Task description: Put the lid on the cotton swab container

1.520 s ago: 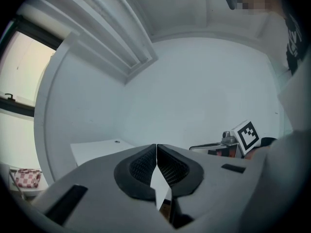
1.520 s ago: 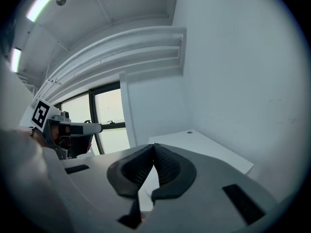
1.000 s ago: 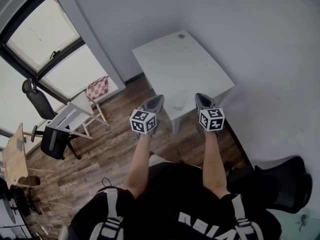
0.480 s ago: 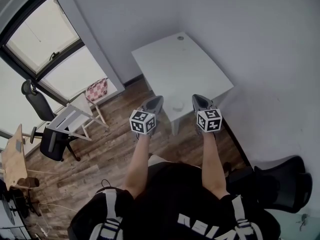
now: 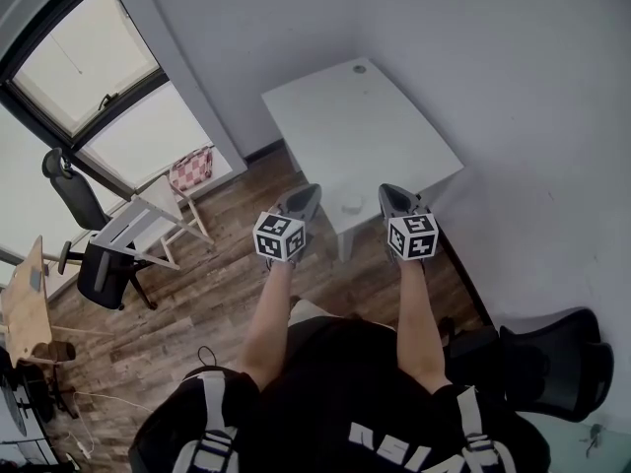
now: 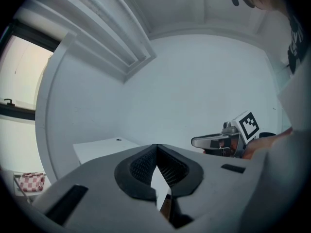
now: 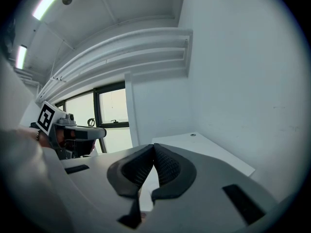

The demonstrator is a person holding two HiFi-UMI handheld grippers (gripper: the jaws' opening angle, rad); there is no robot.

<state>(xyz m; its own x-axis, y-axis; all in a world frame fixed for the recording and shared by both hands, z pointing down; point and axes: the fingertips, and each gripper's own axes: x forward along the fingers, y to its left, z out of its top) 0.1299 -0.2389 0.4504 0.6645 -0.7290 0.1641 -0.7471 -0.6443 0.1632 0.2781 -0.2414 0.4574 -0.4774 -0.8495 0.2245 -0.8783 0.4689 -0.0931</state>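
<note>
In the head view a small pale object lies near the front edge of the white table; it is too small to tell whether it is the container or its lid. My left gripper hovers at the table's front left edge, just left of that object. My right gripper hovers just right of it. Both are held out side by side, about level. The left gripper shows its pads pressed together with nothing between them. So does the right gripper.
The table stands in a corner against white walls, with a round hole at its far end. To the left are a wood floor, a white folding chair, a pink checkered bag and large windows. Black office chairs stand at left and right.
Both grippers keep about the same place, shut and empty. Only the head view has shifted slightly.
</note>
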